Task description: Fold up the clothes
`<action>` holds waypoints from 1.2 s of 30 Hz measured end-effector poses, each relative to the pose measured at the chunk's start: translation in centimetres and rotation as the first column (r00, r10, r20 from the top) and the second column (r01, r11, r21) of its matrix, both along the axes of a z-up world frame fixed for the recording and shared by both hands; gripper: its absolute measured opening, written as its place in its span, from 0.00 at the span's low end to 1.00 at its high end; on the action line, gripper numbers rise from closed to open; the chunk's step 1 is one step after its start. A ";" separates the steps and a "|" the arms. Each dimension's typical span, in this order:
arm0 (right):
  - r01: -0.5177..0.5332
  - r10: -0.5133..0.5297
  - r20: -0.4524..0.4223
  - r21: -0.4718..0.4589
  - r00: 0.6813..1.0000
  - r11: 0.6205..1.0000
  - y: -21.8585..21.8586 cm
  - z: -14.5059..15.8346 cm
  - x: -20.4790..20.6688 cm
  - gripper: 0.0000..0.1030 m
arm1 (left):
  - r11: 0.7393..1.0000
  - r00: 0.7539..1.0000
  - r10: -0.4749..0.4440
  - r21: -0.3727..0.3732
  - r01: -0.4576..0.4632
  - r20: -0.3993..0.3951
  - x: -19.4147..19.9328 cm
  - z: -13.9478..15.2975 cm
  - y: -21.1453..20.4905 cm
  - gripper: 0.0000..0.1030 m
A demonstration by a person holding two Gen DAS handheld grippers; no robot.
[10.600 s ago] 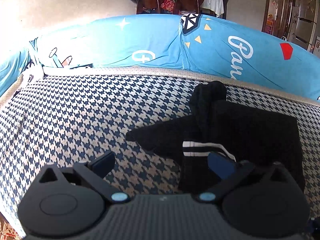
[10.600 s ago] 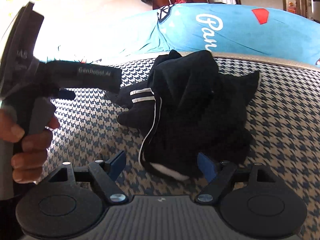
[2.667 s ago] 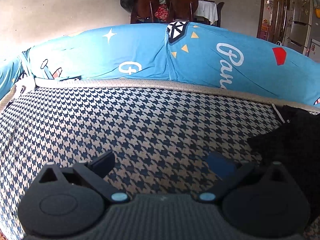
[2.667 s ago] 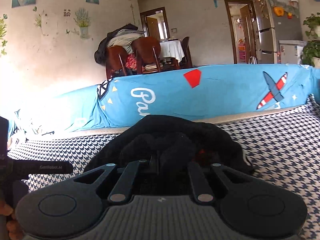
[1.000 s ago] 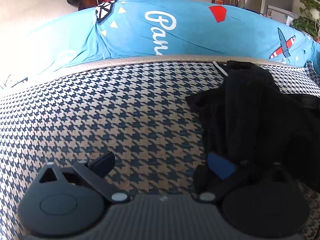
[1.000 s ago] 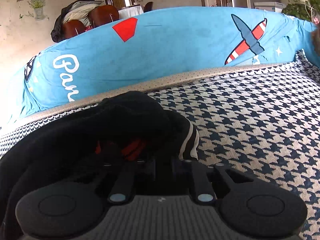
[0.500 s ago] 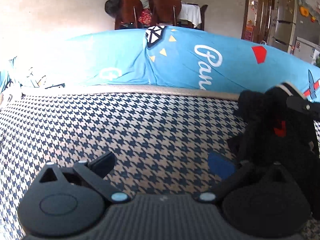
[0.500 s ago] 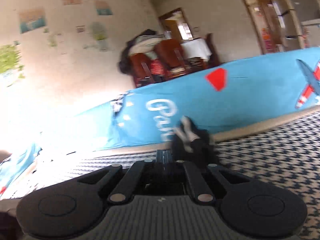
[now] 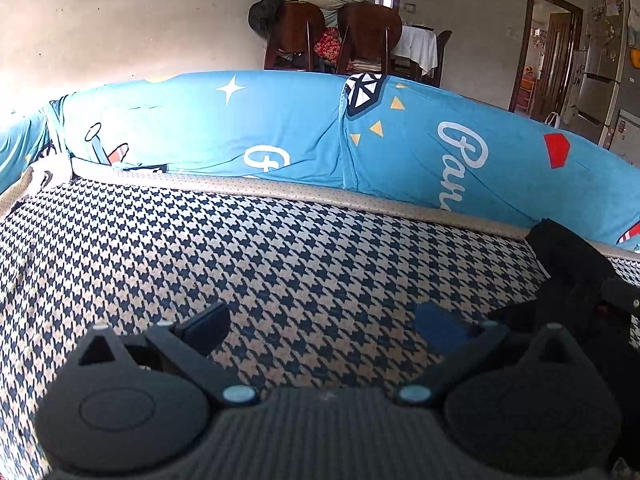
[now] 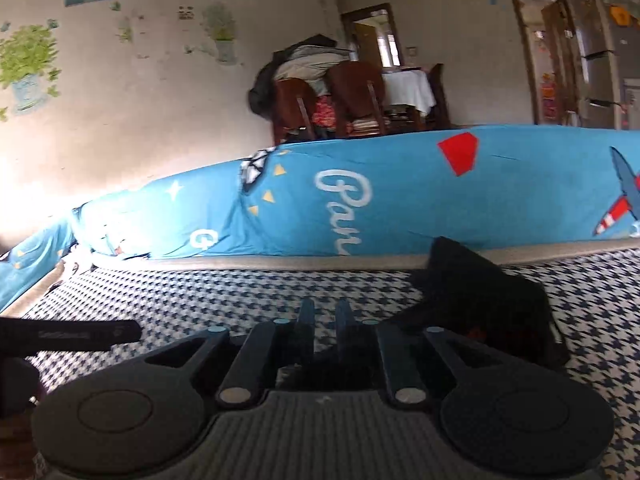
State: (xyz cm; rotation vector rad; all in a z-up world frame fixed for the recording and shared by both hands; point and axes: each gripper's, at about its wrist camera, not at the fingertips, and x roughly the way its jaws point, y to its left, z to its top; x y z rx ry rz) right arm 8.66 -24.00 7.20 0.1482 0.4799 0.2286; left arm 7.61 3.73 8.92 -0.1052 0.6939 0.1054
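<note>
Two grippers: both sit low over the houndstooth seat point(image 9: 280, 264) of a sofa, each held by the person

Left gripper point(image 9: 322, 322): fingers spread wide with only bare patterned seat between them; it holds nothing and, judging by its place, waits to one side for the next fold

Right gripper point(image 10: 324, 318): fingers point(image 10: 306, 316) close together but parting at this moment; no cloth shows in the narrow gap between the tips, though the dark, blurred base of the fingers cannot be read, so it seems to be letting go

Black garment point(image 10: 484, 300): lies in a bunched heap on the seat just to the right of the right gripper's fingers and slightly beyond them, near the pale piping at the foot of the backrest; a speck of red shows low on it; in the left wrist view it is at the far right edge point(image 9: 572, 280)

Fold status: the heap looks lumpy, with no flat edges, so the folding is judged unfinished or only roughly gathered

Other tool: the left gripper's dark handle point(image 10: 72, 334) pokes in at the left of the right wrist view, well apart from the garment

Blue backrest cover point(image 9: 280, 140): printed with stars and script, runs behind the seat

Far room: wooden chairs point(image 9: 336, 36) piled with clothes, a doorway and a fridge beyond
</note>
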 end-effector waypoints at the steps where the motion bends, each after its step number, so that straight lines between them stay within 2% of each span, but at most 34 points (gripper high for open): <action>1: 0.048 -0.048 -0.010 0.004 0.999 0.999 -1.1 0.0 0.3 0.40 | 1.000 1.000 -0.006 -0.002 0.006 -0.003 0.0 -0.1 -0.1 1.00; 2: 0.094 -0.094 -0.013 0.001 0.996 0.996 -2.1 -0.2 0.5 0.53 | 1.000 1.000 -0.012 -0.002 0.012 -0.006 0.0 -0.2 -0.3 1.00; 6: 0.258 -0.260 -0.038 -0.061 0.965 0.964 -5.3 -0.9 1.8 0.73 | 1.000 0.999 -0.030 0.001 0.030 -0.019 0.0 -0.6 -0.9 1.00; 9: 0.325 -0.331 -0.105 -0.068 0.938 0.943 -7.4 -2.4 3.2 0.74 | 0.999 0.999 -0.041 0.001 0.041 -0.026 -0.1 -0.8 -1.2 1.00; 12: 0.340 -0.343 -0.185 -0.050 0.921 0.939 -8.9 -4.4 4.7 0.74 | 0.999 0.998 -0.050 0.008 0.050 -0.039 -0.1 -1.1 -1.7 1.00; 15: 0.326 -0.316 -0.237 0.004 0.919 0.945 -9.5 -6.1 5.7 0.74 | 0.998 0.996 -0.058 0.024 0.060 -0.063 -0.2 -1.5 -2.2 1.00; 19: 0.332 -0.312 -0.231 0.055 0.922 0.942 -9.2 -7.4 6.4 0.73 | 0.996 0.994 -0.071 0.042 0.075 -0.083 -0.3 -1.7 -2.9 1.00; 20: 0.331 -0.312 -0.222 0.051 0.924 0.942 -9.0 -7.5 6.5 0.64 | 0.996 0.993 -0.073 0.048 0.078 -0.088 -0.4 -1.7 -3.1 1.00; 21: 0.324 -0.308 -0.216 0.042 0.927 0.945 -8.8 -7.5 6.8 0.40 | 0.996 0.993 -0.074 0.050 0.079 -0.094 -0.4 -1.7 -3.1 1.00; 23: 0.302 -0.283 -0.228 0.052 0.932 0.952 -8.3 -7.6 7.3 0.13 | 0.996 0.992 -0.074 0.049 0.080 -0.106 -0.4 -1.8 -3.2 1.00; 26: 0.278 -0.260 -0.210 0.061 0.943 0.959 -7.3 -7.1 7.4 0.12 | 0.996 0.990 -0.074 0.031 0.079 -0.124 -0.4 -1.7 -3.0 1.00; 29: 0.232 -0.221 -0.155 0.054 0.963 0.971 -5.9 -5.9 7.1 0.12 | 0.997 0.988 -0.073 0.023 0.077 -0.136 -0.4 -1.7 -2.9 1.00; 36: 0.064 -0.062 -0.033 0.041 0.998 0.997 -2.1 -2.8 5.6 0.11 | 0.996 0.989 -0.070 0.043 0.077 -0.133 -0.8 -1.6 -3.1 1.00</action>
